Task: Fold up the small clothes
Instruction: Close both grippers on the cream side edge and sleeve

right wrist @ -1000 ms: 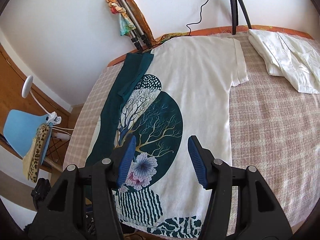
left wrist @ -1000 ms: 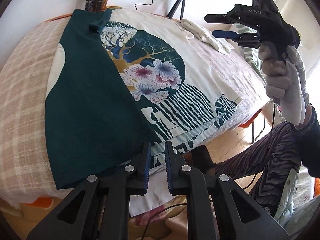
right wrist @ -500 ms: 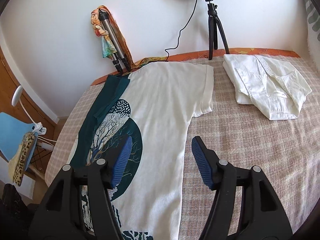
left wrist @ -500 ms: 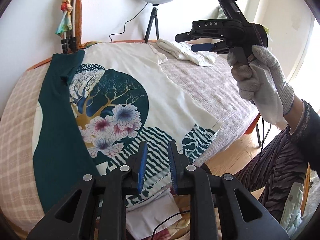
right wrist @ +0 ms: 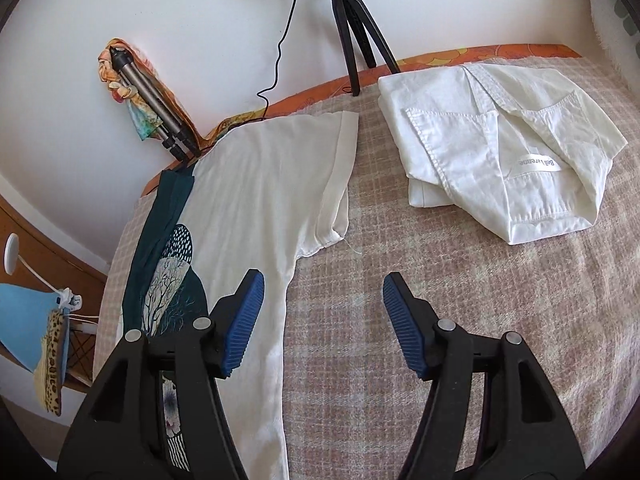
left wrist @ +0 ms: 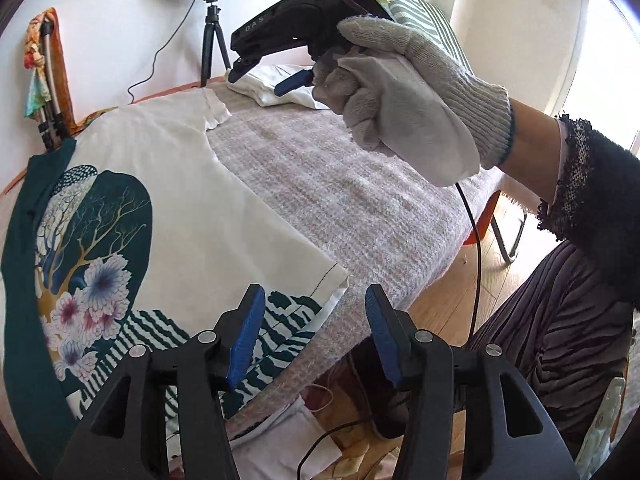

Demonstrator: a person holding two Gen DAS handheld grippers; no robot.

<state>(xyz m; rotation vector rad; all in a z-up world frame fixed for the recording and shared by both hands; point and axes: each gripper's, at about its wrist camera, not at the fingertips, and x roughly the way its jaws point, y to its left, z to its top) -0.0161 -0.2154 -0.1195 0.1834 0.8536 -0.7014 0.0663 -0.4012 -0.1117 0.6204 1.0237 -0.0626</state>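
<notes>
A white T-shirt (left wrist: 188,184) with a dark green tree-and-flower print lies flat on the checked blanket, its left side folded over to show dark green. It also shows in the right wrist view (right wrist: 260,184). My left gripper (left wrist: 314,332) is open and empty above the shirt's lower right hem corner (left wrist: 334,280). My right gripper (right wrist: 322,320) is open and empty above the blanket, just right of the shirt's side edge and below its sleeve (right wrist: 338,184). In the left wrist view the right gripper (left wrist: 272,80) is held high in a gloved hand.
A folded white shirt (right wrist: 500,152) lies at the back right of the bed. A ring-light tripod (right wrist: 356,28) and a second tripod with a scarf (right wrist: 148,100) stand against the wall. The blanket's front edge (left wrist: 420,280) drops to a wooden floor. A blue chair (right wrist: 24,324) stands at left.
My left gripper opened and moved right from the folded green edge to the shirt's lower right corner. My right gripper moved right, off the print, toward the shirt's side edge.
</notes>
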